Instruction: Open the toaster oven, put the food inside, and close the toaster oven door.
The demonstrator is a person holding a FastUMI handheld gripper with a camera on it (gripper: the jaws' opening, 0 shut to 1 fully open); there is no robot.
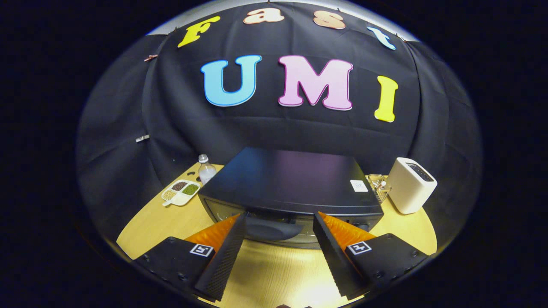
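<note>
Black cloth wall (creased) behind a light wooden table.

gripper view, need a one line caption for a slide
Open gripper poised above the closed toaster oven on a wooden table, fingers apart at its front edge.

A single fisheye camera rides on the gripper, looking forward and slightly down along its two spread fingers. It sits close to the front of a toaster oven on a wooden table, facing the booth's cloth wall behind.
</note>
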